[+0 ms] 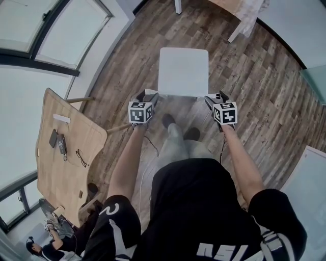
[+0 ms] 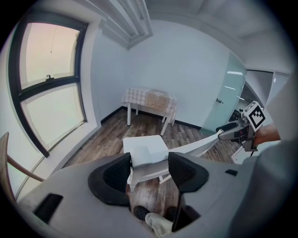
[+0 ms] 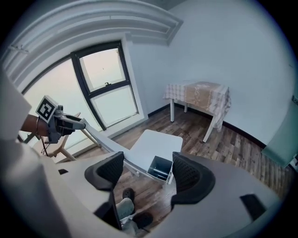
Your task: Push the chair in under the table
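One long run of plank floor (image 1: 265,86) separates the chair from its goal. The cloth-covered table (image 1: 244,10) stands well apart, by the far wall. Biggest risk: you drift off line over that stretch and the seat meets a table leg (image 1: 236,31) instead of the gap between the legs. An uneven push from one side would cause it.

The white chair (image 1: 183,71) stands just ahead of your feet, seat toward the table, not yet under it. The frame looks light. If you push high on the backrest (image 1: 177,95), it may tip forward or chatter on the boards rather than slide.

Left gripper (image 2: 150,169): fingers apart, the backrest's left end in the gap, no pad clearly pressing. Right gripper (image 3: 148,174): fingers wide apart, the rail's hollow right end between them, clear of the left pad. Neither clamps anything, so a jaw could slip off the rail's end mid-push and the chair would swing round.
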The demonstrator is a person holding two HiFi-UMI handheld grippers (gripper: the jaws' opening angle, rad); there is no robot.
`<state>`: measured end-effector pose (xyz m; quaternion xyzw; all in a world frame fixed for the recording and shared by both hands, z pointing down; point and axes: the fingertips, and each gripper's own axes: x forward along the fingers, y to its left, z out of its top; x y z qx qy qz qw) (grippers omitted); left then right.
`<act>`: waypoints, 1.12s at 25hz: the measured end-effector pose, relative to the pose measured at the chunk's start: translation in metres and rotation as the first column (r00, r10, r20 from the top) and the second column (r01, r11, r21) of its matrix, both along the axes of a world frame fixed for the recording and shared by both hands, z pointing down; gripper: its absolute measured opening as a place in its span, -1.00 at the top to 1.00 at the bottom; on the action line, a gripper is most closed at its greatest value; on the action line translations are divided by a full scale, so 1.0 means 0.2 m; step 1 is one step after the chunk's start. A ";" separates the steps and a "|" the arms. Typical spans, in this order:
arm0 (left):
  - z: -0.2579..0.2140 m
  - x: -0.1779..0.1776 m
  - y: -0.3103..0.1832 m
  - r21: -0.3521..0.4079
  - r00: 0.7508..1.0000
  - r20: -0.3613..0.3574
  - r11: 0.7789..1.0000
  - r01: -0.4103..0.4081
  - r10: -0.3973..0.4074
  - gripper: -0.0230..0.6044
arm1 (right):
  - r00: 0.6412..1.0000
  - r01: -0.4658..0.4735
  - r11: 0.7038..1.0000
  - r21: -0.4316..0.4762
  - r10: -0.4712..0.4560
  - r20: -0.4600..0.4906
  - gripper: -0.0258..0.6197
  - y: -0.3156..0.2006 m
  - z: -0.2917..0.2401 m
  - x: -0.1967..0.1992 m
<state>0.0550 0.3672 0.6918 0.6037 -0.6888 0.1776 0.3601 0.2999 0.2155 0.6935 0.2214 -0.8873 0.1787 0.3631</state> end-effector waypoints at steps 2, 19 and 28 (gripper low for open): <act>0.00 0.00 -0.01 -0.012 1.000 -0.007 1.000 0.000 0.000 0.06 | 0.999 0.019 0.999 0.027 -0.020 0.025 -0.14 0.00 -0.01 0.00; -0.01 -0.01 -0.01 -0.035 0.999 0.015 0.998 0.044 -0.043 0.07 | 0.997 -0.065 0.997 0.051 0.062 0.044 -0.17 -0.01 -0.01 0.00; -0.01 0.00 -0.02 -0.042 0.999 0.006 0.998 0.038 -0.038 0.08 | 0.986 -0.165 0.986 0.036 0.163 0.047 -0.14 0.00 0.00 0.03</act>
